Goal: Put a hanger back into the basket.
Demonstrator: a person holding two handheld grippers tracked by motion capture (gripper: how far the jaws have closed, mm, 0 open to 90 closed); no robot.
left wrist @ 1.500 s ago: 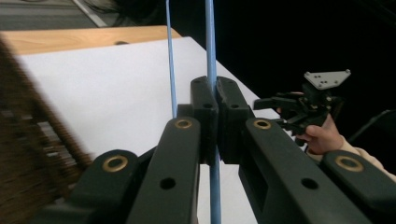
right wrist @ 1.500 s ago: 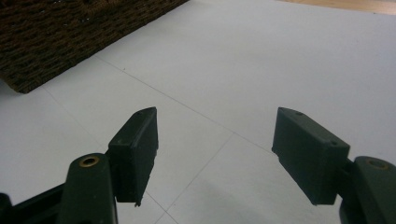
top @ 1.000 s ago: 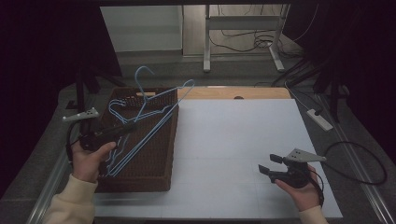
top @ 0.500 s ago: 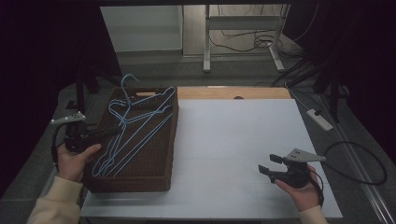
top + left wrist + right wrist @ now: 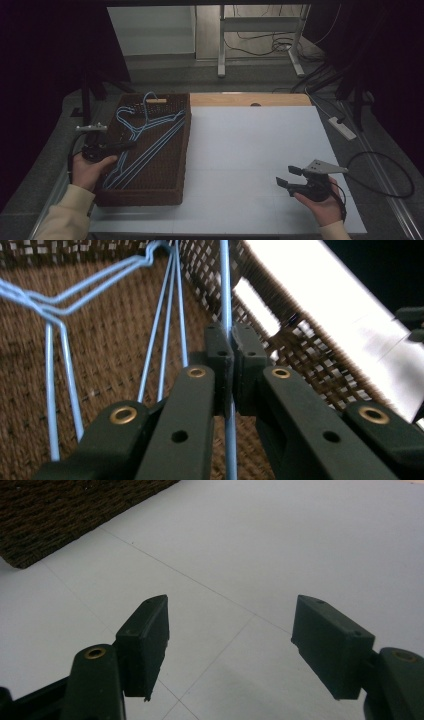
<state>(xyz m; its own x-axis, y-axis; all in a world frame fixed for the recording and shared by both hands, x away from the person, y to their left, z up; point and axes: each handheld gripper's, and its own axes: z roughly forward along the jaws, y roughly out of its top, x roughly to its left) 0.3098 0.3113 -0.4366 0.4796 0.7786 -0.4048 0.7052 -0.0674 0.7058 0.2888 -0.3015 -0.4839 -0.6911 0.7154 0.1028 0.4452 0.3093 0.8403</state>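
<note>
Clamped tight on a single strand of a light-blue wire coat hanger (image 5: 226, 285), the left gripper (image 5: 231, 347) with its fingers (image 5: 218, 365) pressed together, wire running straight through the seam between the pads. Pinched on the thin rod rather than the hook, likely because a narrow wire gives nothing else to bite on and a grip along the long side steers the whole frame. Hanger lying with others of its kind inside the dark brown woven wicker basket (image 5: 182, 165), at the left of the white table (image 5: 250, 150); in the high view the bundle of blue hangers (image 5: 145, 142) spread diagonally across the basket floor, hooks toward the far end near a small pale wooden piece (image 5: 156, 100). Left hand (image 5: 90, 167) at the basket's left wall, gripper reaching level over the rim toward the wires, forearm in a cream sleeve (image 5: 65, 215) angled in from the bottom corner.

Over on the right: right gripper (image 5: 230, 645) idle, fingers (image 5: 145, 640) well apart with nothing between them, just bare table beneath. Right hand (image 5: 320, 202) low near the table's front edge, well apart from the basket, gripper pointed left toward it. Looks parked, waiting its turn.
</note>
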